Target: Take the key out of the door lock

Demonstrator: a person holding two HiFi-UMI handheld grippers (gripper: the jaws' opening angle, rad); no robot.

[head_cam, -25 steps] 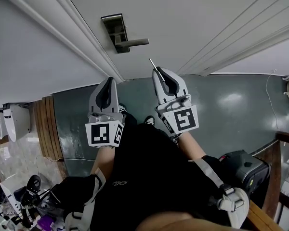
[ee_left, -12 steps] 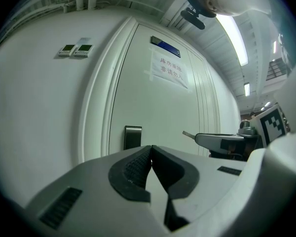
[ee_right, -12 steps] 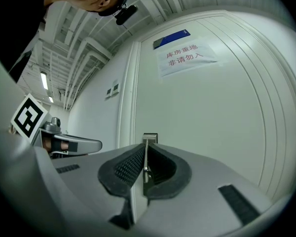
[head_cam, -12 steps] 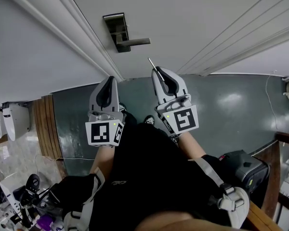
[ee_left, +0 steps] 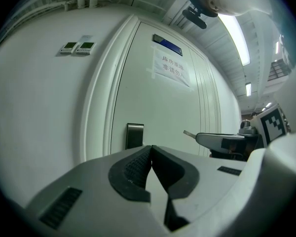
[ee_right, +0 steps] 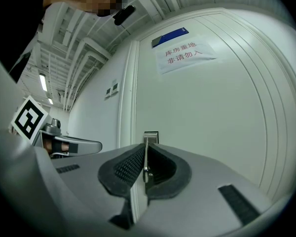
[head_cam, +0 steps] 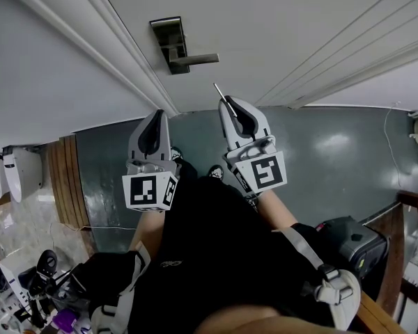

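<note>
The right grey gripper (head_cam: 227,103) is clamped on a thin silver metal key (head_cam: 221,91), held clear of the dark metal lever lock (head_cam: 171,44) on the white panelled door (head_cam: 285,26). The left grey gripper (head_cam: 158,115) has its jaws pressed together with nothing between them.

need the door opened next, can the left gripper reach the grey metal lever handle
Probably yes: nothing stands between the left gripper and the grey metal lever handle. The right gripper, shut on the thin metal key, sits off to one side. The left jaws would need opening.
</note>
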